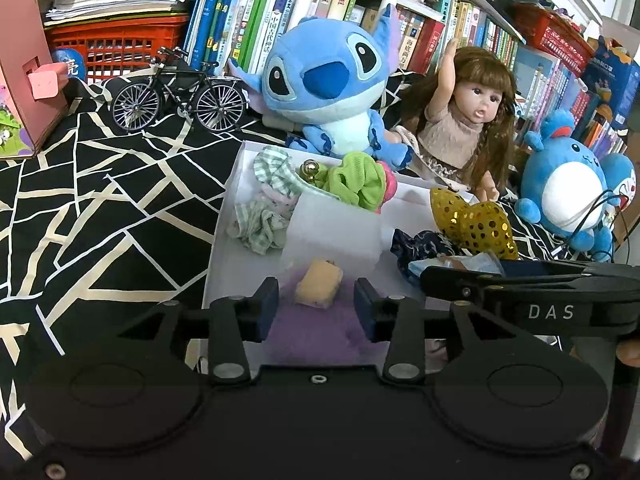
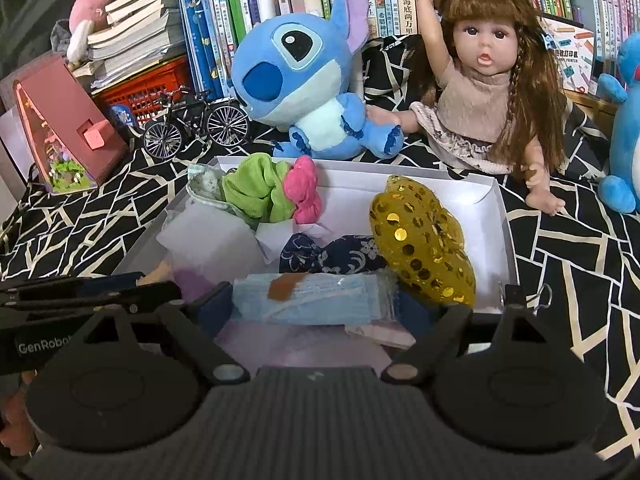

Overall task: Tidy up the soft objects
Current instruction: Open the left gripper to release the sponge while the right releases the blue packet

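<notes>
Both grippers are hovering over the near end of the white box (image 2: 502, 216), sorting soft bits. Left gripper (image 1: 316, 306): jaws apart, straddling a yellow plush (image 1: 319, 289) on purple fluff (image 1: 316, 332), not touching. Right gripper (image 2: 320, 306): jaws apart w/ a blue mask (image 2: 308, 300) lying btwn them; contact unclear. Gold heart (image 2: 424, 240) and scrunchies (image 2: 256, 192) are sitting further in. Next, prob.: closing on the mask w/o snagging the navy cloth (image 2: 332, 256).

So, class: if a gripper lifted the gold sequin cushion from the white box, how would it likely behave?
The gold cushion looks puffy and stuffed, so it would probably squash between fingers and feel light. Its shiny sequins may make the surface slippery. It leans on the navy floral cloth in the white box, so lifting it might shift that cloth.
</notes>
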Tool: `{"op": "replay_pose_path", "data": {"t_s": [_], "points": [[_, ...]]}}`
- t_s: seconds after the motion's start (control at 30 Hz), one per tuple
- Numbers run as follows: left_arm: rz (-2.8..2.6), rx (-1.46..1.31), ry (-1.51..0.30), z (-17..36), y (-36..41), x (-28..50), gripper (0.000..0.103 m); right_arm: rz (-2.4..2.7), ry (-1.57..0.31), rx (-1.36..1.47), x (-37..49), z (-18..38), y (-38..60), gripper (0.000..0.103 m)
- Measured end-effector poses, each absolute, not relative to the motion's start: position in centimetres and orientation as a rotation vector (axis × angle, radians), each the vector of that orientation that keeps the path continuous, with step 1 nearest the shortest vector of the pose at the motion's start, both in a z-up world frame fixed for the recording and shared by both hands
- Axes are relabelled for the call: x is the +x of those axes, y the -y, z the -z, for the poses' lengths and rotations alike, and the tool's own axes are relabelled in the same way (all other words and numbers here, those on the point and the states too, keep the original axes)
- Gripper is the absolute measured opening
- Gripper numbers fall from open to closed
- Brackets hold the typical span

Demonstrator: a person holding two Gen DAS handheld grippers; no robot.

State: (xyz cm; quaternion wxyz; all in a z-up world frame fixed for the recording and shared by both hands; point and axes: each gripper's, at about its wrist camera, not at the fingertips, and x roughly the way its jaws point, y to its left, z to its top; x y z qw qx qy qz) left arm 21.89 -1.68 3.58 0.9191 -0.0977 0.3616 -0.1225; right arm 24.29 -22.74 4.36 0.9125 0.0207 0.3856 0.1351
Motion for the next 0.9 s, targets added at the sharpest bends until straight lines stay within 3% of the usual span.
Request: {"op": "replay_pose_path", "data": {"t_s": [0.3,0.9], "points": [[0.238,-0.199,-0.735,-3.4,1.5,21.7,0.050,-0.296,-0.773,0.078,24.1,-4.3,22.9,0.099],[0.227,-0.176,-0.711,-3.7,1.7,20.8,0.064,-0.303,-0.738,0.094,23.0,-5.3,23.1,0.100]]}}
